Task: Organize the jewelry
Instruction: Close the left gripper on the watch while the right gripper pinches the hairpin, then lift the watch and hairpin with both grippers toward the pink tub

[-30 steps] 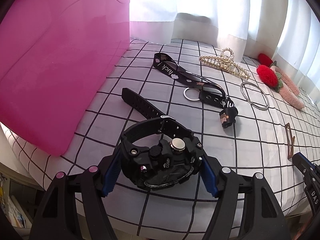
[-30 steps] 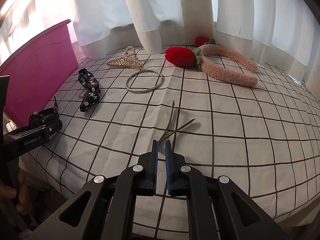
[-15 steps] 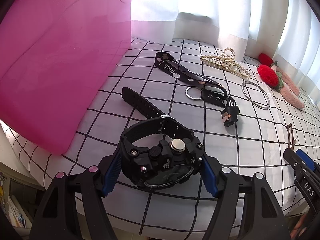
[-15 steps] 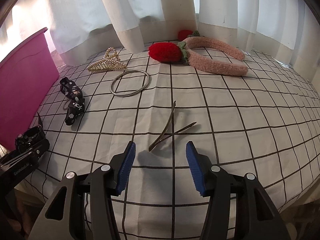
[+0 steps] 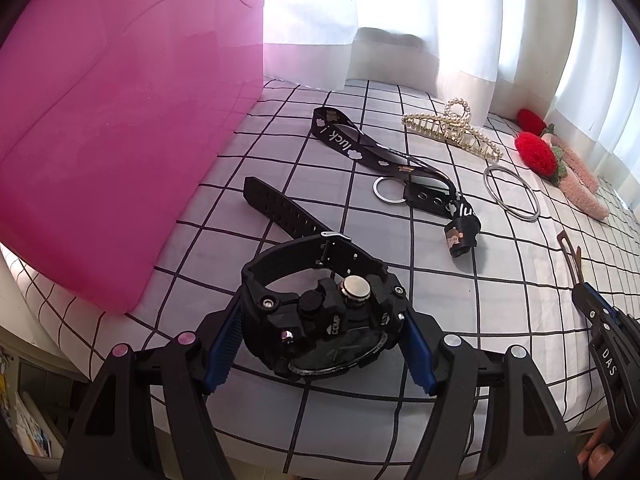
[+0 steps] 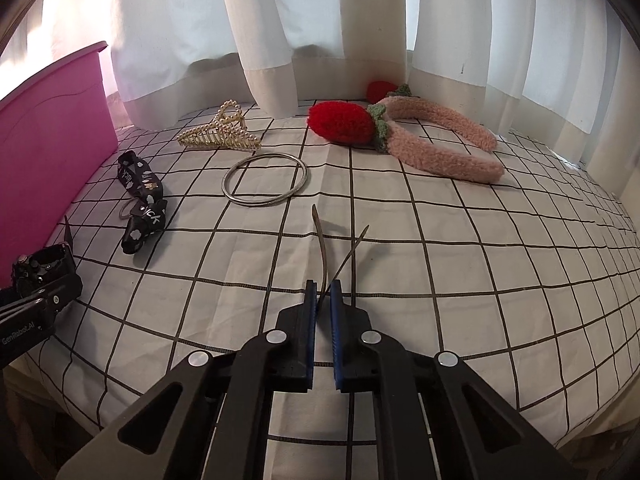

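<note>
Left gripper (image 5: 320, 344) clamps the watch (image 5: 324, 320) at lower centre of the left view, beside the pink bin (image 5: 120, 120). Right gripper (image 6: 323, 300) is clenched on the hair clip (image 6: 322, 256), mid-frame on the cloth (image 6: 480, 280).

Bright daylight through white curtains (image 6: 320, 20), soft shadows on the cloth, fisheye bending, dark vignetted corners

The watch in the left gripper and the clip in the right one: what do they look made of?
Watch: seemingly matte black resin or rubber, judging by its dull moulded case and perforated strap, with one shiny metal button. Hair clip: thin, brownish strips, probably metal, though the finish is hard to judge. Left gripper clamps the watch; right gripper pinches the clip.
</note>
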A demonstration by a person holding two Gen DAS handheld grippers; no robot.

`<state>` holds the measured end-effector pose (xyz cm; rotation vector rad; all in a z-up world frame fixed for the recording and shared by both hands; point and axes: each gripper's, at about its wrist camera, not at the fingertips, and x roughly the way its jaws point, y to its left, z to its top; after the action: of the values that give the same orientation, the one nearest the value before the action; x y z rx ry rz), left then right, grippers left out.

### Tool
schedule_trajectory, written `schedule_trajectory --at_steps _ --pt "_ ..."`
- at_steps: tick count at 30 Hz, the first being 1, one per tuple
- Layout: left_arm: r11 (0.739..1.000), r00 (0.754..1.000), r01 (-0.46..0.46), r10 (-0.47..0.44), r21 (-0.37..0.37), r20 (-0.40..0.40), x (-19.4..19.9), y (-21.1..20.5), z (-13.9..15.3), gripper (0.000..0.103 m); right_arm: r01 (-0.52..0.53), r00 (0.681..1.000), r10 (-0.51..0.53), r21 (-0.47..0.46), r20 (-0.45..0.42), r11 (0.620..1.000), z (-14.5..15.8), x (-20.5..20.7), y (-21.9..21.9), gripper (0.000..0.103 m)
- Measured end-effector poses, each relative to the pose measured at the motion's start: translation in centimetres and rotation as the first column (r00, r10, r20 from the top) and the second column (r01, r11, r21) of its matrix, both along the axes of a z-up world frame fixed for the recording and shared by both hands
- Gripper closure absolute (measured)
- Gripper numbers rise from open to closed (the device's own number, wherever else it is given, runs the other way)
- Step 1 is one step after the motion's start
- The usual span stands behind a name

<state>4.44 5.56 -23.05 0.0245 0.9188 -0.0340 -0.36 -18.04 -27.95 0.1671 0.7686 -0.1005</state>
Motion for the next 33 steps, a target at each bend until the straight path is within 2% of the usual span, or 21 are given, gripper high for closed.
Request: schedule_trajectory --at_steps 8,19,24,33 --pt "1.000 1.000 0.019 -0.019 -0.004 0.015 -0.3 -0.5 0.6 0.035 -0.010 1.000 0.009 0.043 0.013 0.999 0.7 -0.8 -1.2 0.100" --pt "0.998 0.998 0.060 -0.059 -0.009 0.034 -1.6 -2.0 2.1 0.035 -0.027 0.999 0.025 0.045 0.041 0.999 2.9 -2.6 -2.9 0.100" --pt "0.997 0.998 0.055 -0.053 -0.055 0.027 -1.6 -2.5 3.1 0.035 -0.030 0.999 0.028 0.046 0.043 0.998 3.5 -3.1 -4.1 0.100" --pt "0.998 0.993 0.054 -0.051 -0.027 0.111 -2.2 -3.7 7.4 0.035 -0.048 0.996 0.044 0.053 0.074 0.997 5.8 -4.2 -5.7 0.100"
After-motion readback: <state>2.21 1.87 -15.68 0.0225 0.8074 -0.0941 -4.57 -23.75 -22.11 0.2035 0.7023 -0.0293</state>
